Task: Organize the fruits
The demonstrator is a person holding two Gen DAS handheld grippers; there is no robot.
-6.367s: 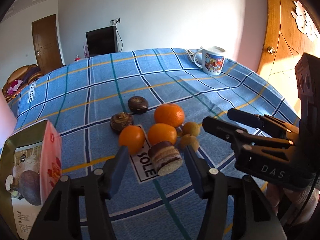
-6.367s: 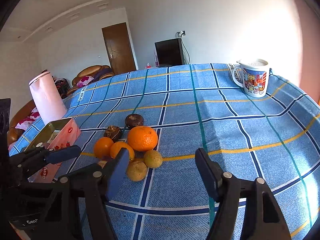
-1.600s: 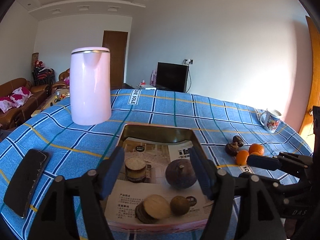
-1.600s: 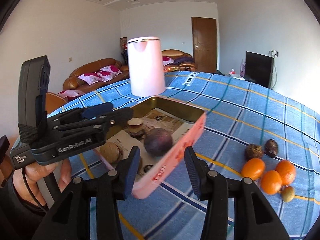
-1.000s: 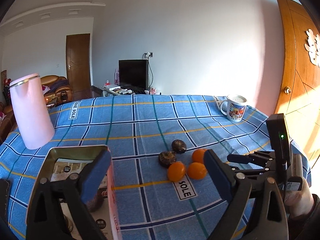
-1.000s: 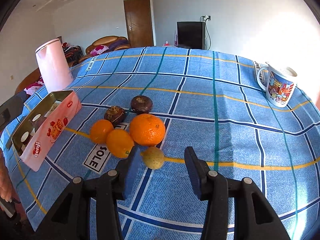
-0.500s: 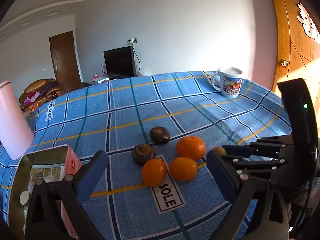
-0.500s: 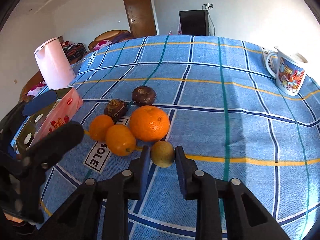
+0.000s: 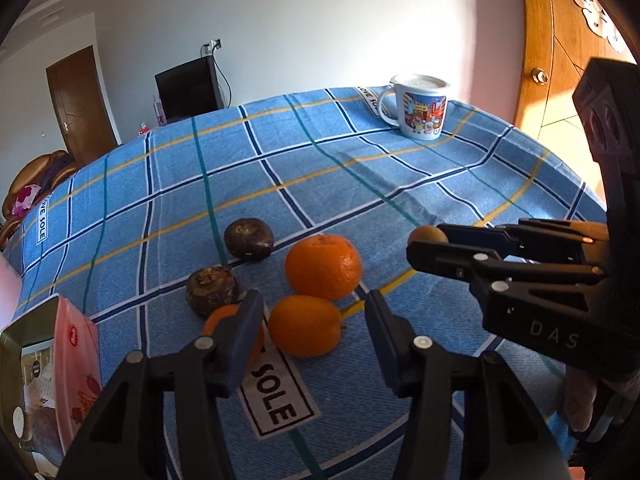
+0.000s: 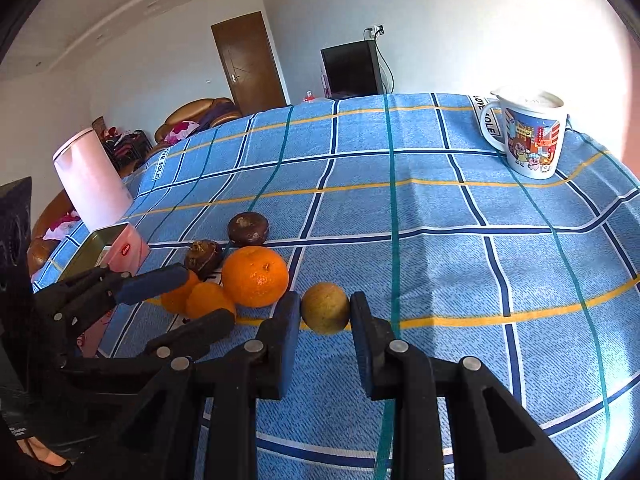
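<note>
My right gripper (image 10: 325, 312) is shut on a small yellow-green fruit (image 10: 325, 307), held just above the blue checked cloth; the fruit also shows in the left wrist view (image 9: 427, 235) at the right gripper's tips. My left gripper (image 9: 312, 312) is open, its fingers standing either side of a small orange (image 9: 305, 330). A second small orange (image 9: 224, 322) is half hidden by its left finger. A large orange (image 9: 323, 266) and two dark brown fruits (image 9: 249, 238) (image 9: 211, 291) lie just beyond. The pink tin box (image 9: 44, 368) holds fruit at the left.
A printed mug (image 9: 420, 112) stands at the far right of the table. A pink kettle (image 10: 90, 180) stands at the far left behind the tin box (image 10: 108, 248). A wooden door (image 9: 560, 60) is to the right of the table.
My right gripper has lifted slightly with the small yellow-green fruit between its fingers. My left gripper has come down and forward, and its fingers have narrowed around the front small orange.
</note>
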